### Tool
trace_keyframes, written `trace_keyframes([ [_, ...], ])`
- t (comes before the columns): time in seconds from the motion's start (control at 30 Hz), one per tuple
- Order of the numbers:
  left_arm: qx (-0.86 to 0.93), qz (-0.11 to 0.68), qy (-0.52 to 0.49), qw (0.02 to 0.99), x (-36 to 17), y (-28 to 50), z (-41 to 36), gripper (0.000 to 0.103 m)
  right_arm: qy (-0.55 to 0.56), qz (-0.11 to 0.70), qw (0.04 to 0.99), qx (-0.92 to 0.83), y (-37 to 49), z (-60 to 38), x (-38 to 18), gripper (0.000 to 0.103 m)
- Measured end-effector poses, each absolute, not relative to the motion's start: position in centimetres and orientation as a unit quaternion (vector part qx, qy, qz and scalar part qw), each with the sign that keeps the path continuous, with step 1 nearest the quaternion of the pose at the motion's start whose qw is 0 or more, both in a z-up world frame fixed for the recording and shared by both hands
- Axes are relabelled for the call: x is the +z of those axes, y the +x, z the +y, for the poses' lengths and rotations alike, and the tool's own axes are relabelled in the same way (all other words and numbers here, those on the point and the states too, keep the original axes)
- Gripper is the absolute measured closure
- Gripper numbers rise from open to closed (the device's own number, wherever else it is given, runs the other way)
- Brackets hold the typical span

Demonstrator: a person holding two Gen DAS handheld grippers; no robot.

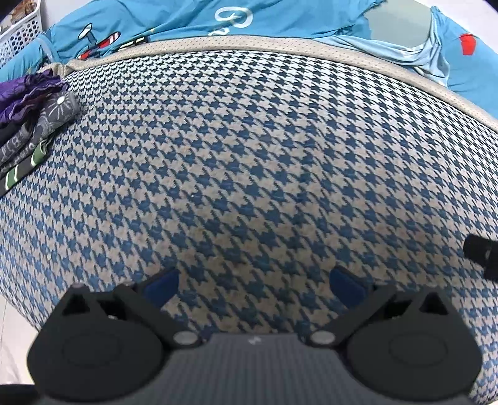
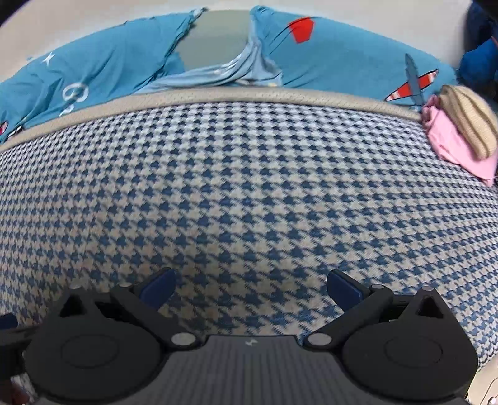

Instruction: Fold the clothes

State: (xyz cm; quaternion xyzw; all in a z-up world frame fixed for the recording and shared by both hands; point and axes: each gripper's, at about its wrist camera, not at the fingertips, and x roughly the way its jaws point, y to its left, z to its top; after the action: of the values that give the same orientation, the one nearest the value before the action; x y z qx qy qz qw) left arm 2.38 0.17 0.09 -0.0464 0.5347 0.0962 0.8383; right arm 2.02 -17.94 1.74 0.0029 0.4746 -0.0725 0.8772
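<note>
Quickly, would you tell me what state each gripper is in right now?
Left gripper: open, holding nothing, over the houndstooth cushion.
Right gripper: open, holding nothing.

Cushion: the blue-and-beige houndstooth seat [image 1: 249, 162] spreads out below me, with beige mesh piping along its far edge.
Basket: a white perforated one [image 1: 18, 34] stands past the cushion's far left corner.
Wall: a pale surface [image 2: 373, 18] behind everything I see.
</note>
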Motion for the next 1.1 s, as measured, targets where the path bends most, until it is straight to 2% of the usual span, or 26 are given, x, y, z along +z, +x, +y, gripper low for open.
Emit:
trace_keyframes([
  [1.1, 0.1, 0.543, -0.05, 0.832, -0.3, 2.7, 0.5, 0.0, -0.007, 0.485, 0.873, -0.046, 3.1, -17.1, 1.1, 0.0],
])
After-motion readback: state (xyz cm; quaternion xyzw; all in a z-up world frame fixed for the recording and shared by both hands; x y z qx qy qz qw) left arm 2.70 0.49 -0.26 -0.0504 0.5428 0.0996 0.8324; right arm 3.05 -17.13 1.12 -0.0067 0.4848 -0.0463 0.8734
